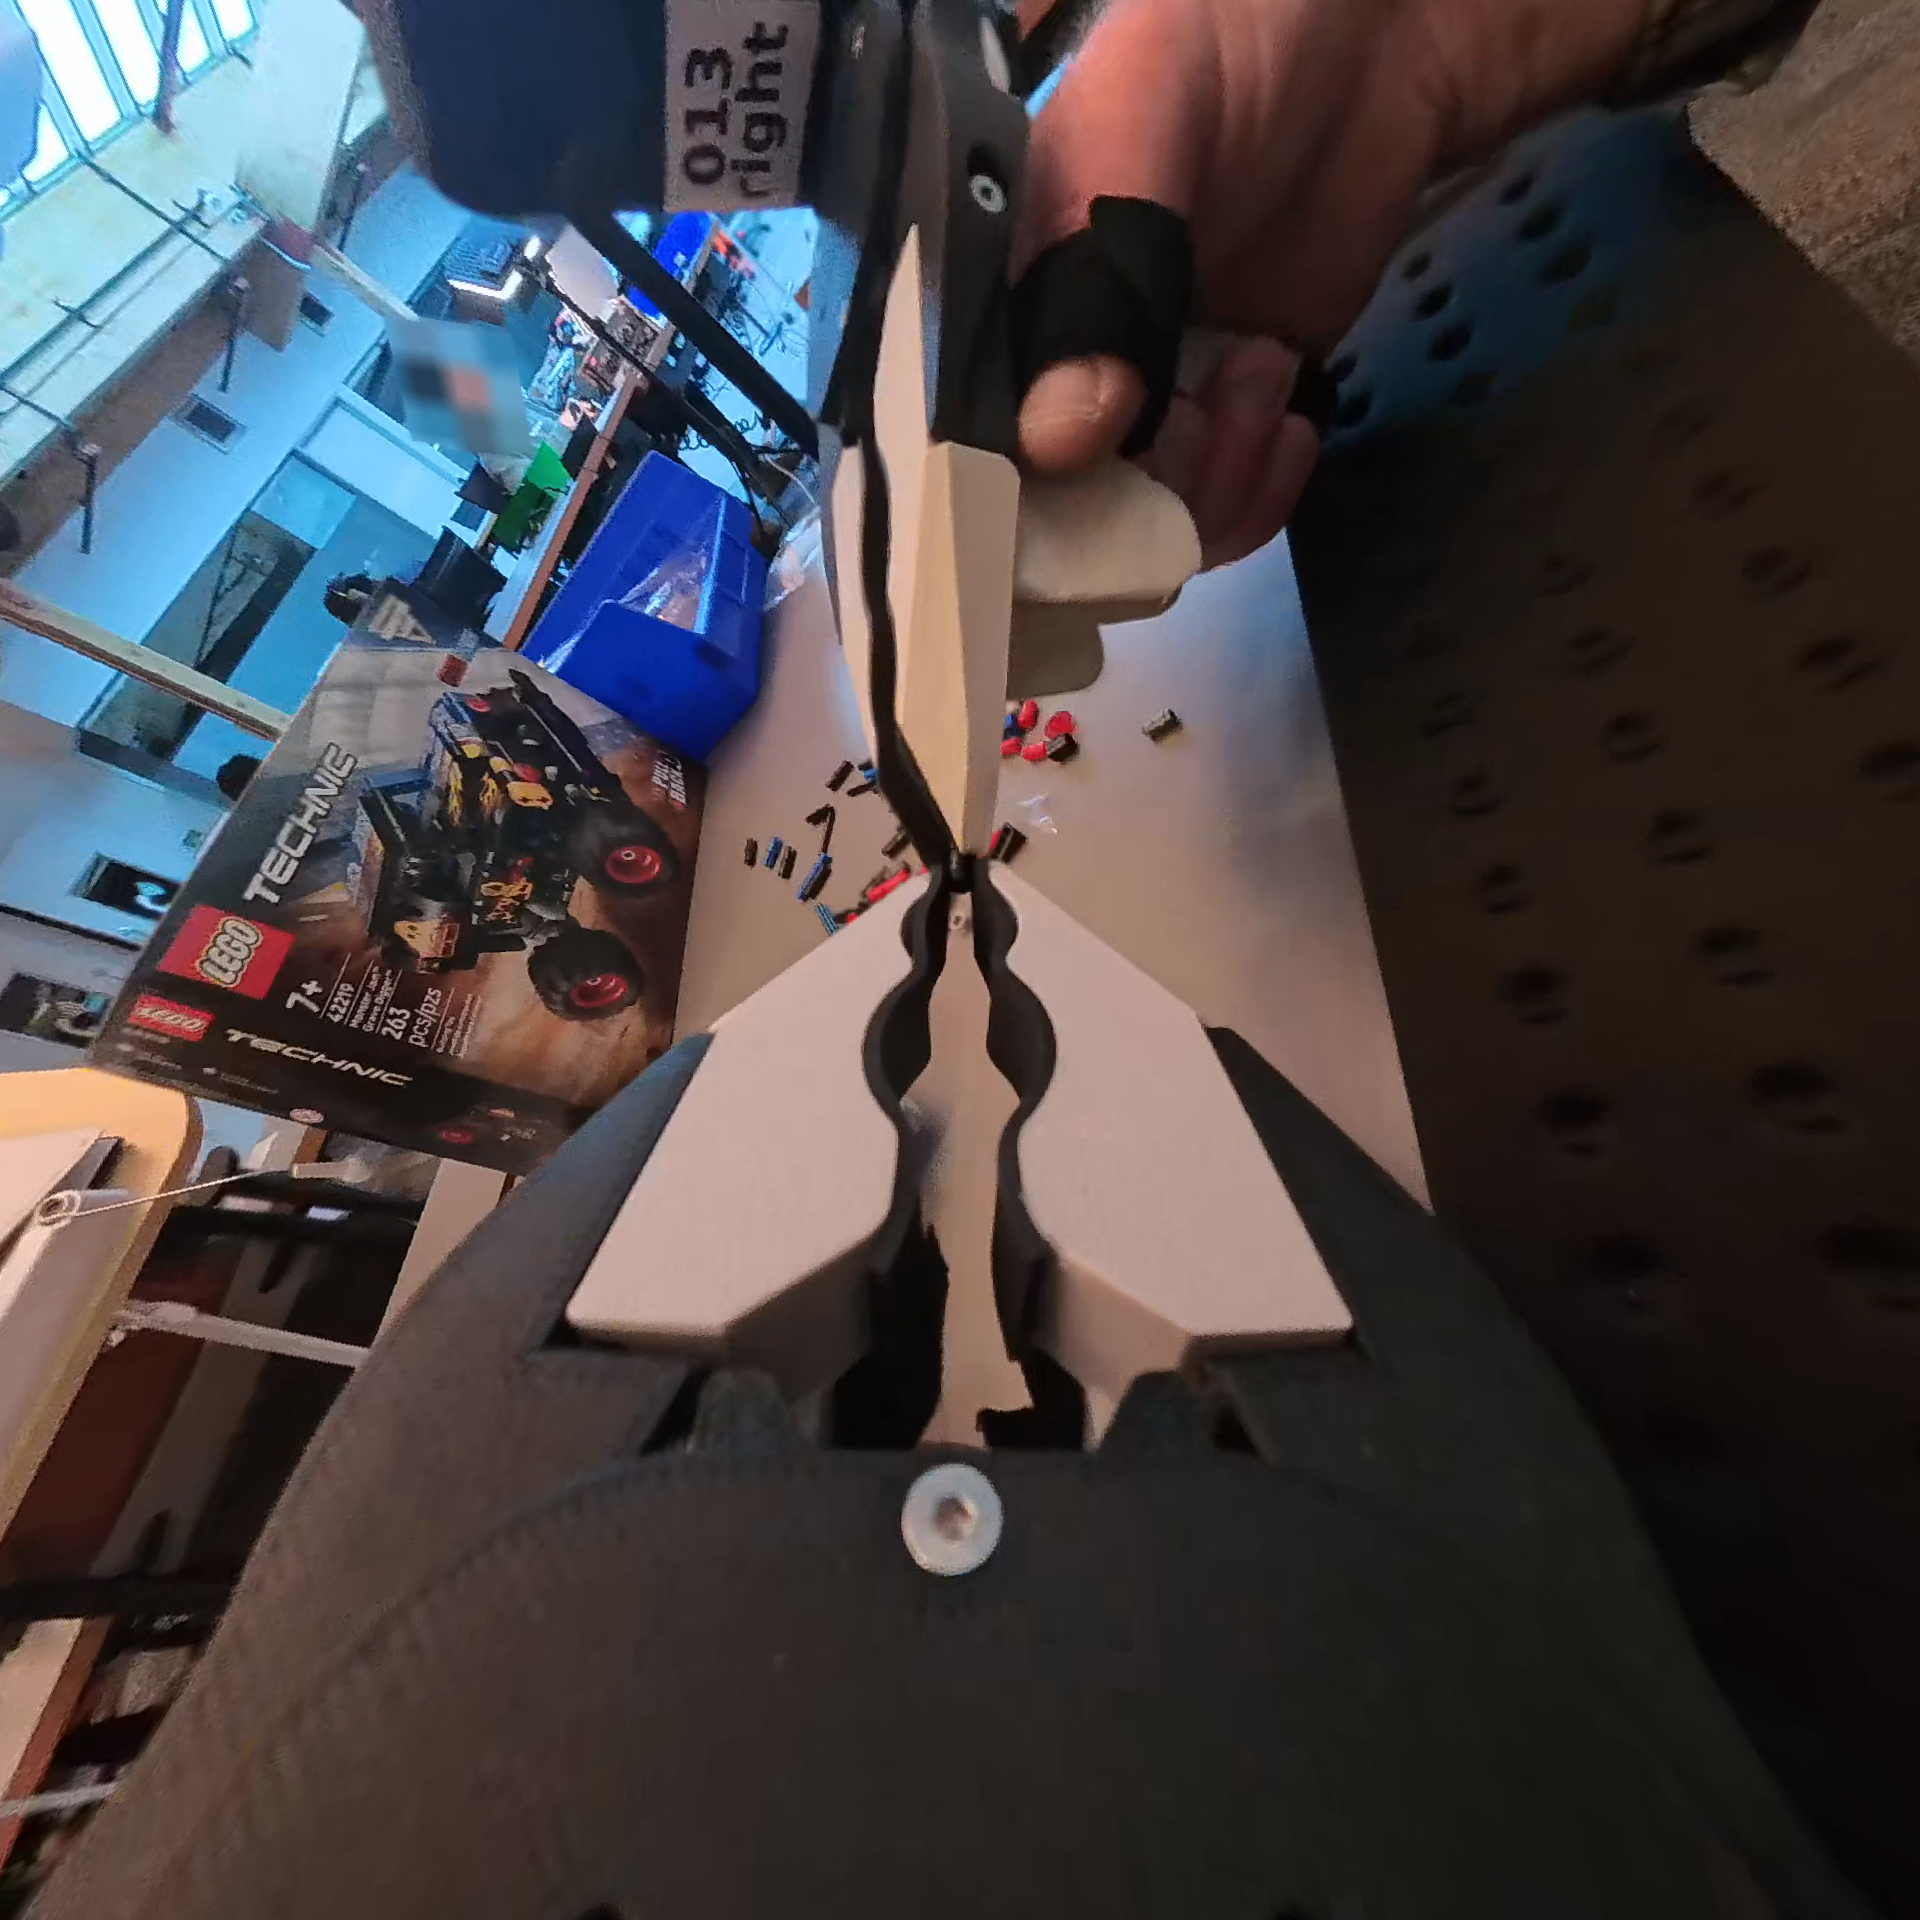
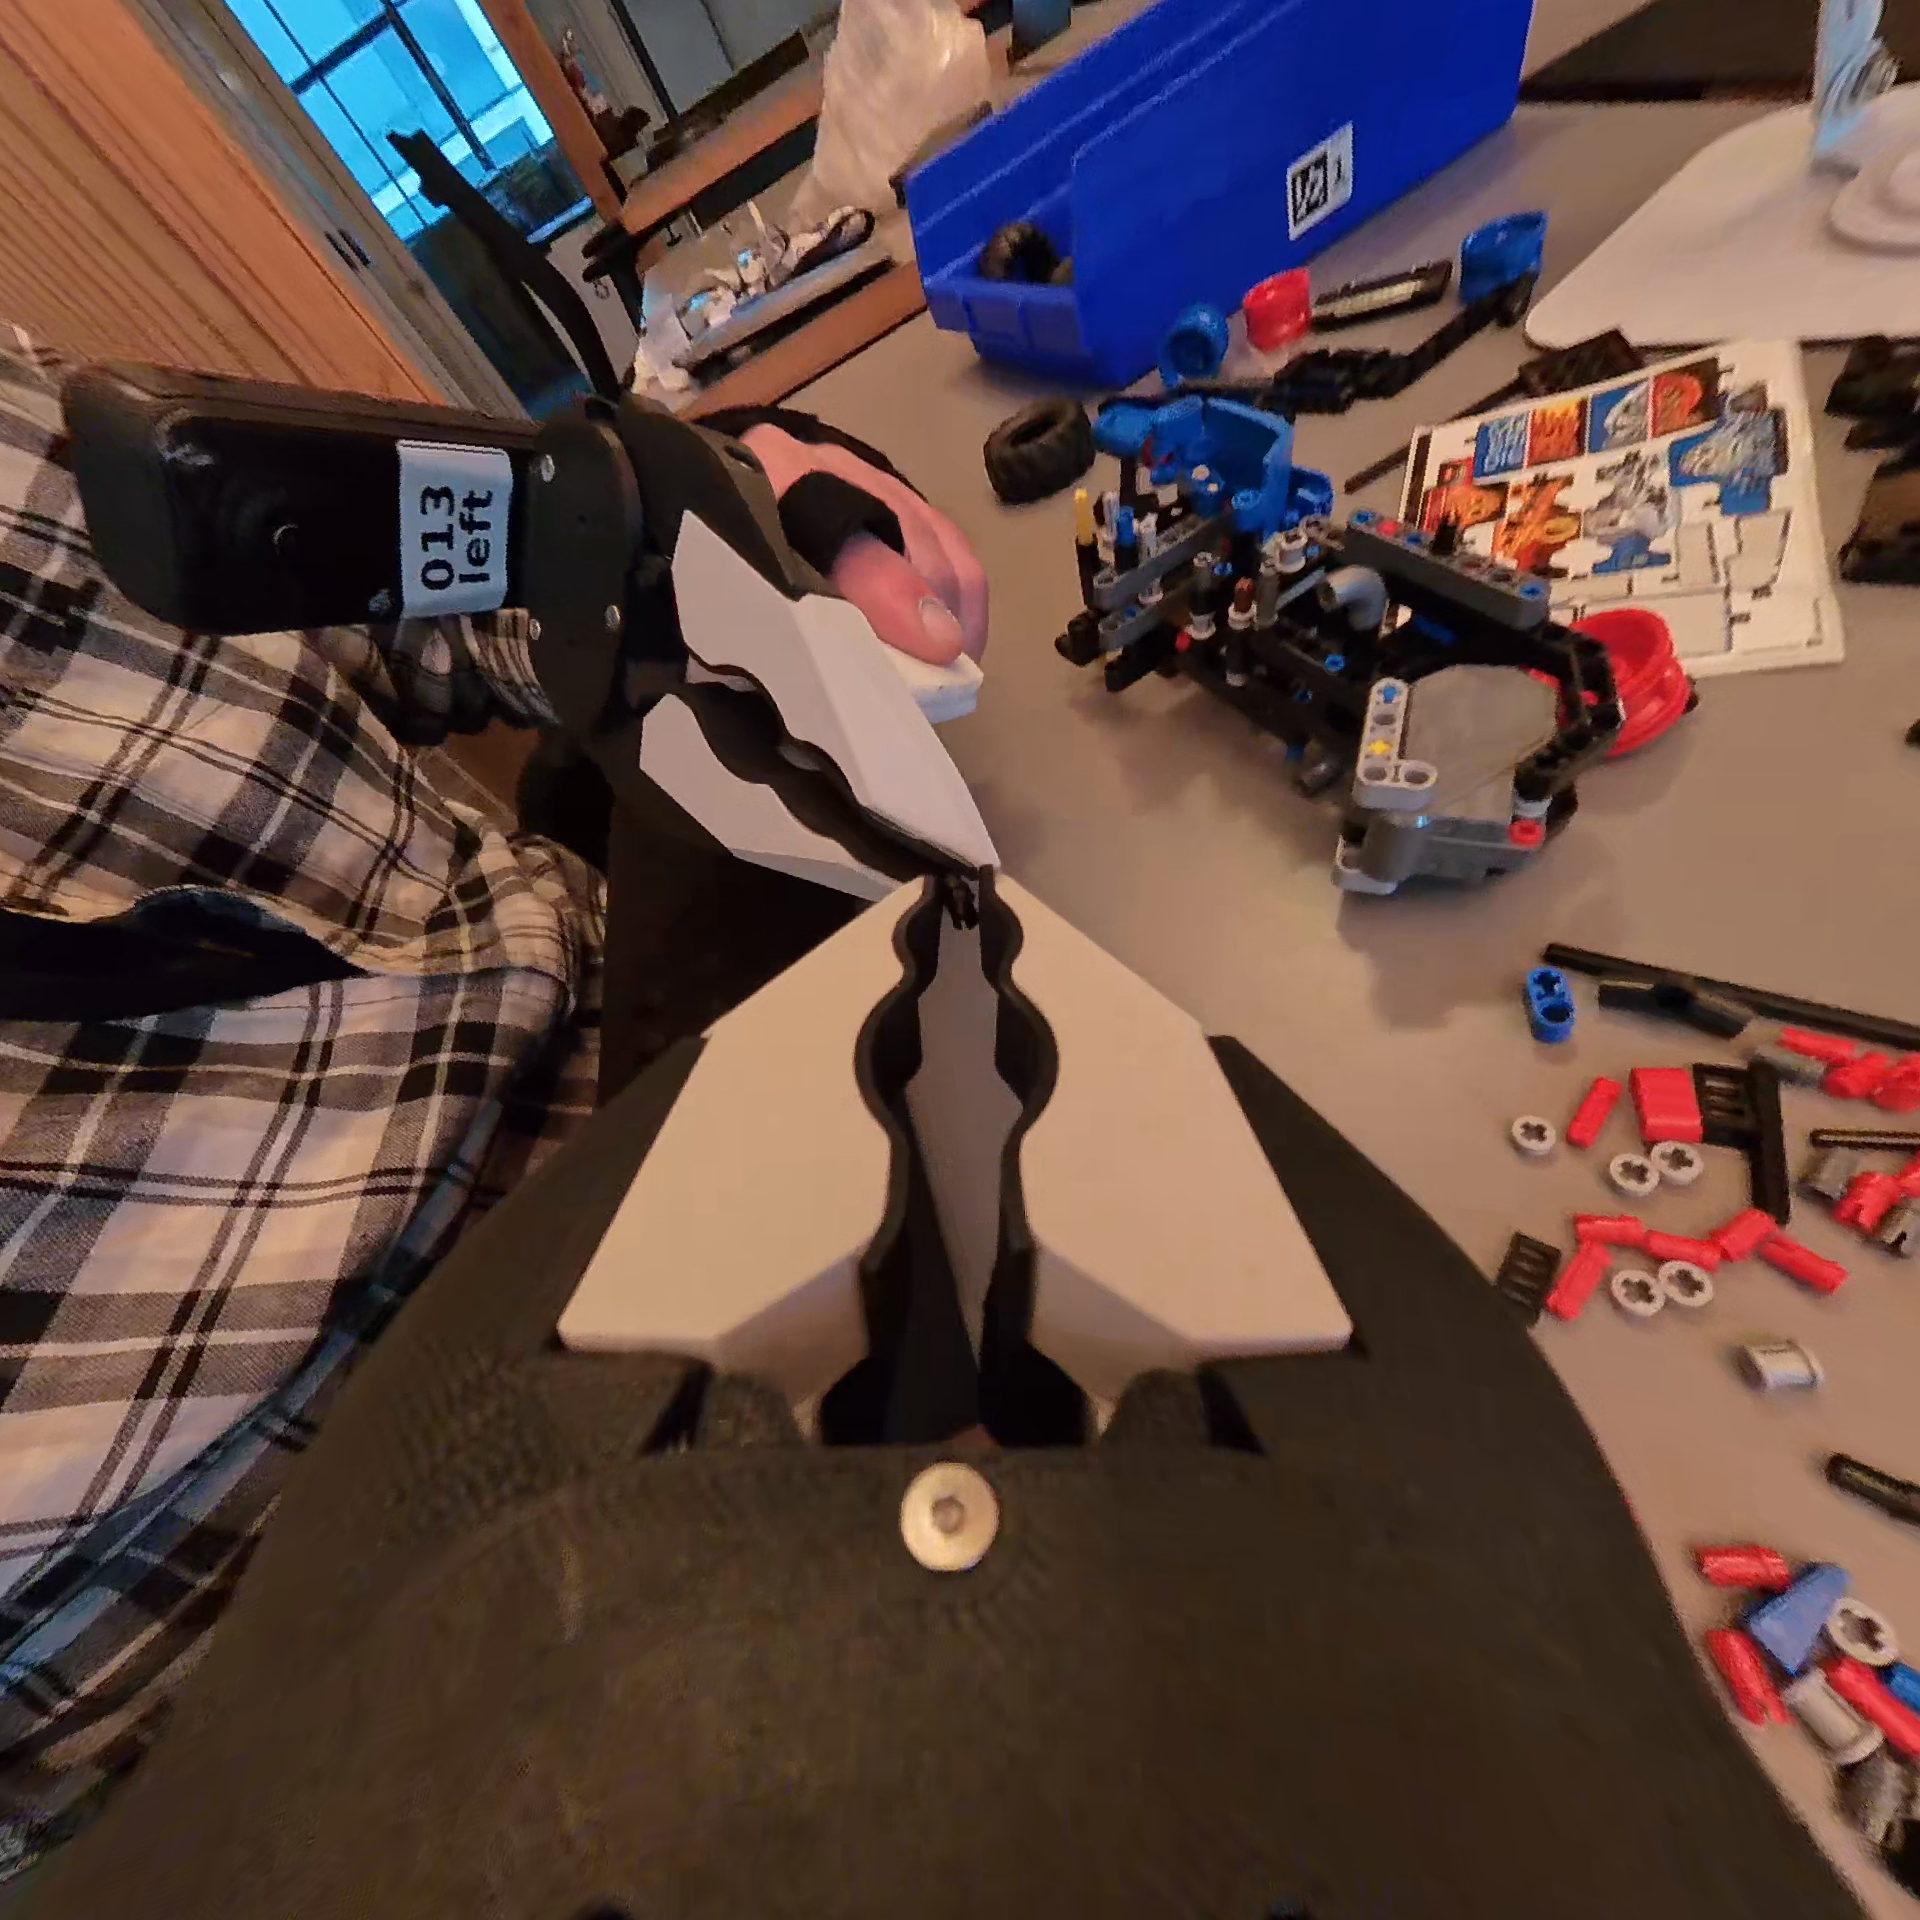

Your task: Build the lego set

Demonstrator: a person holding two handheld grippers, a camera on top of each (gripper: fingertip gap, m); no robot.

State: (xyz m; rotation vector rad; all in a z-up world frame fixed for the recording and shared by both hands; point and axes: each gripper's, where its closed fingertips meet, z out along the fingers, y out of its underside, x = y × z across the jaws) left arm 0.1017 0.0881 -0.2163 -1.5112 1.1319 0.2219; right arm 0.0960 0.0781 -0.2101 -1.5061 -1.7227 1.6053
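Note:
My left gripper (image 1: 954, 885) and right gripper (image 2: 961, 906) meet tip to tip above the table's near edge. Both are shut, and a small black Lego piece (image 2: 962, 900) sits pinched where the tips meet; it also shows in the left wrist view (image 1: 957, 865). I cannot tell whether it is one piece or two joined. The right gripper (image 1: 964, 844) comes down from above in the left wrist view. The left gripper (image 2: 979, 864) comes in from the upper left in the right wrist view. The partly built black, grey and blue model (image 2: 1351, 644) stands on the table beyond the tips.
Loose red, grey, blue and black parts (image 2: 1714, 1195) lie at the right; more are scattered (image 1: 831, 831). A blue bin (image 2: 1195, 177), black tyre (image 2: 1039, 452), red rim (image 2: 1636, 665) and printed sheet (image 2: 1621, 499) lie behind. The set's box (image 1: 416, 904) stands left. A plaid sleeve (image 2: 208, 1039) is near. Less than 4 cm separates the two grippers' tips.

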